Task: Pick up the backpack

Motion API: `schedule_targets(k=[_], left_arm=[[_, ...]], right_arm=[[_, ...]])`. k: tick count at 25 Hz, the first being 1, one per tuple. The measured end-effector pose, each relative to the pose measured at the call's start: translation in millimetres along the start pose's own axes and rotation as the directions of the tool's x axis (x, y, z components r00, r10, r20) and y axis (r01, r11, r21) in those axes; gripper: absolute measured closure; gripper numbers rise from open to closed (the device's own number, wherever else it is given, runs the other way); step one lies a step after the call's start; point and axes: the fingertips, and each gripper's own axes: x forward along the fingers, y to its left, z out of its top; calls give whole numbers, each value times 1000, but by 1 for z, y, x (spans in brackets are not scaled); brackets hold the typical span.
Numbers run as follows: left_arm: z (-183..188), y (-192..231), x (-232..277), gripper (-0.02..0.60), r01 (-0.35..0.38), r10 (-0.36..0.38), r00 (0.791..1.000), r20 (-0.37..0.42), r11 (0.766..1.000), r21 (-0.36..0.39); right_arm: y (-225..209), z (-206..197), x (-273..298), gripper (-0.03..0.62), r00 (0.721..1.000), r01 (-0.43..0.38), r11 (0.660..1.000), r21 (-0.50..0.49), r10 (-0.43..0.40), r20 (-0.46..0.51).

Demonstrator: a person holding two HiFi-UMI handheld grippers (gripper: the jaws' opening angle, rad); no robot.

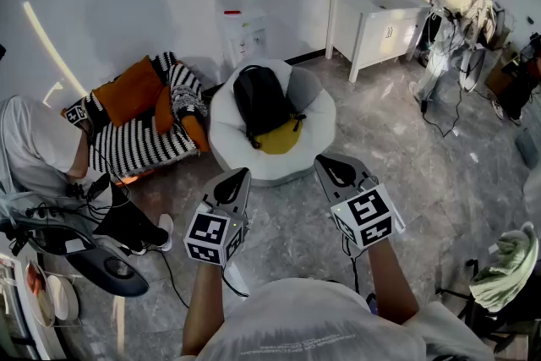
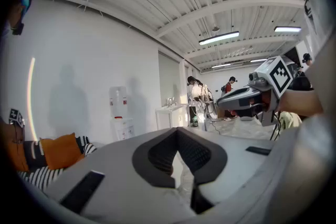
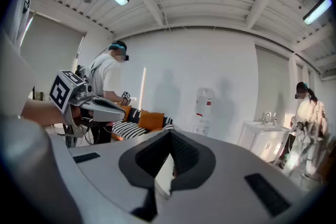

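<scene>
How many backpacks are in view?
1. The black backpack lies on the white beanbag, in front of the water dispenser. None else shows, though clutter at the edges could hide one.

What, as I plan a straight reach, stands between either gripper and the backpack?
Nothing visible does. The backpack lies on the white beanbag, and only bare floor separates the beanbag from the left gripper and the right gripper, both shut. A yellow thing sits at the backpack's near edge.
</scene>
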Motion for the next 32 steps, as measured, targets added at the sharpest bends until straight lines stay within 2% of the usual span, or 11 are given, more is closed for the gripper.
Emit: schedule_targets(k=[8,17,25,29,32], left_arm=[[2,8,15,568,-27,27,1000,-2,1000,6],[0,-16,22,568,-44,45,999,-20,999,21],[-8,-32,18,568,-95,95,994,-49,995,13],[-8,-39,17,568,-92,93,994,-59,995,23],[-13,-42,20,568,-85,87,994,-70,996,32]], right_arm=[[-11,5,9,594,1000,-13,1000,24,12,28],[-27,-6,-7,594,997,-51,993,104,45,59],[-32,-24,-17,594,996,-85,992,90,84,15],[-32,-30,-20,594,993,-115,985,130,115,13],[-36,-37,-22,594,995,-98,986,135,97,14]])
